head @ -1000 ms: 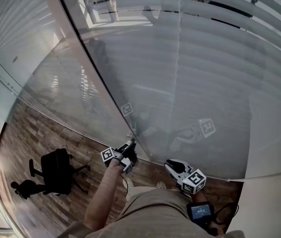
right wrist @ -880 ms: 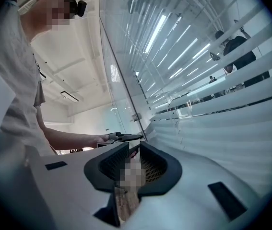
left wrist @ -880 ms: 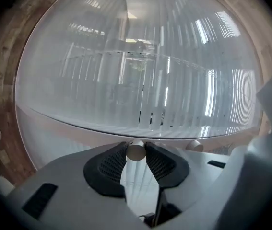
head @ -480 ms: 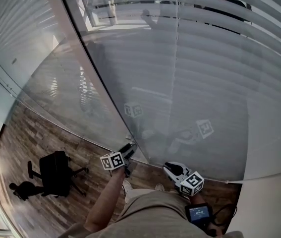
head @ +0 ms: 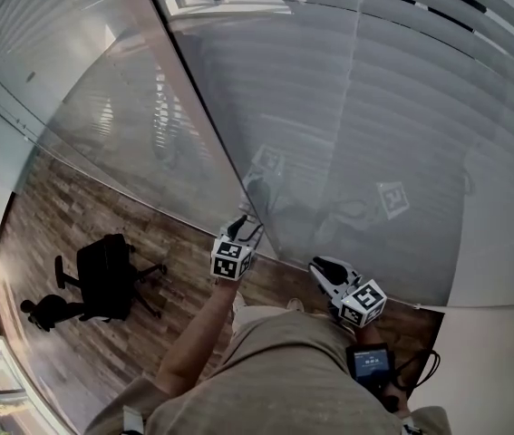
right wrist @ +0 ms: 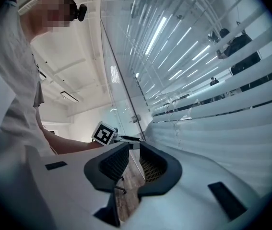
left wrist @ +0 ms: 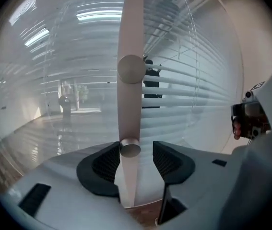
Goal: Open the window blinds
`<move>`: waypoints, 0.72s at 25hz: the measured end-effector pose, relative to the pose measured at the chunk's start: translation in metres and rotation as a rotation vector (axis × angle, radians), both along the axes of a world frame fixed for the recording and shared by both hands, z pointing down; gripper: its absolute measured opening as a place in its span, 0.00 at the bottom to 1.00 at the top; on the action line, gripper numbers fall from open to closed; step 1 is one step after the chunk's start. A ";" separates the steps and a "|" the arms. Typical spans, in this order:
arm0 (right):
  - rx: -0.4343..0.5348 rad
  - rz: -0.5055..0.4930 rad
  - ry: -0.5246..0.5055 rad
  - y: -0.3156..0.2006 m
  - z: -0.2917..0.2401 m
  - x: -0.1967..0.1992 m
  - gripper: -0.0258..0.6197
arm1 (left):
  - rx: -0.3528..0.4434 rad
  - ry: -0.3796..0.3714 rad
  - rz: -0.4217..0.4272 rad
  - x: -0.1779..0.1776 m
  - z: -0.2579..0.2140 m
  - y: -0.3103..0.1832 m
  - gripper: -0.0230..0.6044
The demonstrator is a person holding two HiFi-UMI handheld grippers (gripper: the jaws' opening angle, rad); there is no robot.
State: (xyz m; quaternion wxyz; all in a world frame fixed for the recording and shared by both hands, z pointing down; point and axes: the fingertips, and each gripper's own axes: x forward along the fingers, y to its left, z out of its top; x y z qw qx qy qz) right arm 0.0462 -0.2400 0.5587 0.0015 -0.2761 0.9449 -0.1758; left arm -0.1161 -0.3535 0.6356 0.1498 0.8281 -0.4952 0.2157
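Fingers (left wrist: 108, 162) of left gripper (left wrist: 136, 146): spread wide, having just been opening. A small round knob (left wrist: 130, 149) stands between them at lower centre of the left gripper view, close against the left pad with a clear gap to the right pad, so it is not clamped. The knob sits on a pale upright post (left wrist: 130, 28), and a larger knob (left wrist: 131, 69) sits higher on the same post, at mid-frame. Right gripper (right wrist: 134, 150): jaws a little apart with a narrow gap and nothing between them; wood floor (right wrist: 126, 195) shows through the gap. Blinds (head: 402, 107): grey horizontal slats behind glass, filling the centre and upper right of the head view, right of the post. The slats lie close together lower down, and dark slits show between them toward the top right corner. In the head view the left gripper is at lower centre, at the foot of the post, and the right gripper is to its right, apart from it, low beside the glass. Black office chair (head: 102, 284): lower left, standing on the wood floor. Small screen device (head: 368, 362): bottom right, at the person's waist.
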 end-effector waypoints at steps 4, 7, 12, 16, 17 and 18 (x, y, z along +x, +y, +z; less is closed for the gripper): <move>-0.001 -0.009 0.009 0.000 -0.002 -0.003 0.15 | 0.001 -0.060 -0.012 -0.006 0.005 0.001 0.40; -0.004 -0.011 0.010 -0.003 -0.001 -0.002 0.15 | 0.014 -0.093 -0.017 -0.008 0.007 -0.002 0.34; -0.015 -0.011 0.009 -0.004 0.002 -0.001 0.15 | 0.013 -0.069 -0.012 -0.010 0.005 -0.005 0.26; -0.019 -0.010 0.005 -0.007 0.002 0.000 0.15 | -0.043 0.060 -0.032 -0.011 0.005 -0.006 0.25; -0.021 -0.010 0.007 -0.006 0.004 0.000 0.15 | -0.063 0.107 -0.041 -0.011 0.008 -0.006 0.25; -0.023 -0.010 0.007 -0.005 0.006 0.000 0.15 | -0.082 0.155 -0.050 -0.011 0.011 -0.005 0.25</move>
